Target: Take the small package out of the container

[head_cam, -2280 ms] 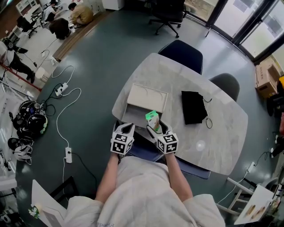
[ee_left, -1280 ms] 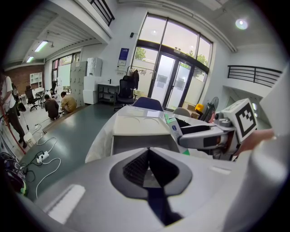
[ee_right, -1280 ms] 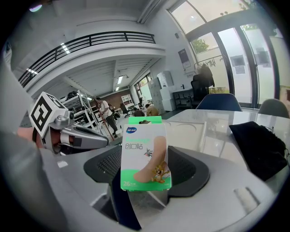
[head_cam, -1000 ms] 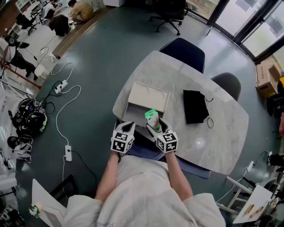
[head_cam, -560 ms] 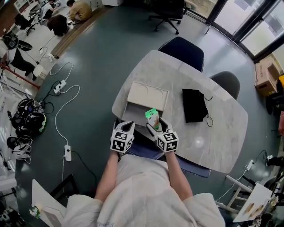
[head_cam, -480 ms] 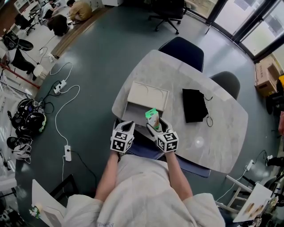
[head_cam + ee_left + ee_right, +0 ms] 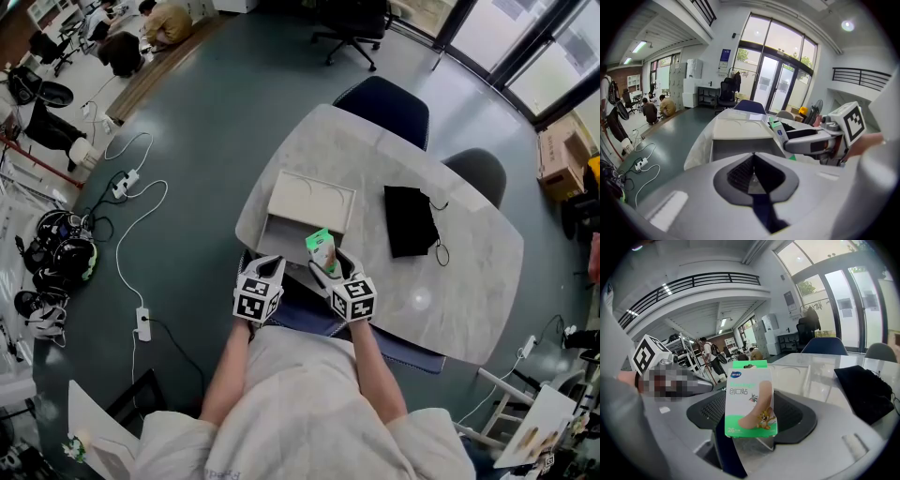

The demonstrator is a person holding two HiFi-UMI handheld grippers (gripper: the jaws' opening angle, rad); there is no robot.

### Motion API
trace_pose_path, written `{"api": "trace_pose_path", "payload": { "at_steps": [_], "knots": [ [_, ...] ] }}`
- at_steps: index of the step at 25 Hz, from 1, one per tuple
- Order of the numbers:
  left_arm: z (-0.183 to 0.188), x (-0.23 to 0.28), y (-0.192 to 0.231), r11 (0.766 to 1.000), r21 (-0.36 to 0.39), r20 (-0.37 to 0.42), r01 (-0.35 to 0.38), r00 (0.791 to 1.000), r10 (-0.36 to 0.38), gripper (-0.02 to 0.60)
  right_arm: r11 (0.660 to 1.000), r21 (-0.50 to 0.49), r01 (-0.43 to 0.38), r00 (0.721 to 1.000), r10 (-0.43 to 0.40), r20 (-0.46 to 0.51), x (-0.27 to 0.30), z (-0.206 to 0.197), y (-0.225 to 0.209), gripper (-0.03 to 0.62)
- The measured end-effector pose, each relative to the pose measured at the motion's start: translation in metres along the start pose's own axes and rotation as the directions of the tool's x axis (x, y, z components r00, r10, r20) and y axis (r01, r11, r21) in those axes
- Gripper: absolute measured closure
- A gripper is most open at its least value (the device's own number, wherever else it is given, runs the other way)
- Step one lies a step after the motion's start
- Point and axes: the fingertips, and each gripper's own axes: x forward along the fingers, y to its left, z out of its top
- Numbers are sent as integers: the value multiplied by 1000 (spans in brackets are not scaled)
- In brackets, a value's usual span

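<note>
While the teal-grey floor [image 7: 197,122] at far left carries white cables [image 7: 141,211] and a white power strip [image 7: 143,326], the grey marble-look table [image 7: 375,159] takes the middle of the head view. Open-plan room; people sit far off at top left.

The left gripper [image 7: 271,269] sits at the table's near edge, just before the beige rectangular container [image 7: 312,197]. Its jaws are pressed together with nothing between them; its own view shows them meeting in a point. The container lies flat on the near left part of the table.

The small green-and-white package [image 7: 322,251] stands upright, lifted clear of the container, over its near right corner. The right gripper [image 7: 327,272] is clamped on the package's lower part, printed face toward that gripper's camera.

Both bare forearms reach forward from a light-coloured top, near parallel. The grippers are side by side, near each other but not touching, marker cubes facing up.

Right of the package a black fabric pouch [image 7: 410,223] lies flat on the table, well apart from the container. A dark blue chair [image 7: 382,105] and a grey chair [image 7: 478,173] stand at the far edge. A brown cardboard box [image 7: 561,159] sits on the floor at far right, below the glass doors [image 7: 553,56].
</note>
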Motion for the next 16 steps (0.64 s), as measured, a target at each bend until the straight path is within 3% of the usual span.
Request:
{"api": "trace_pose_path", "payload": {
  "at_steps": [16],
  "knots": [
    [-2,-1,1,1000,-2,1,1,1000,-1,528,1000,-10,-10,1000,10,-22,4,-7,3,279]
  ]
}}
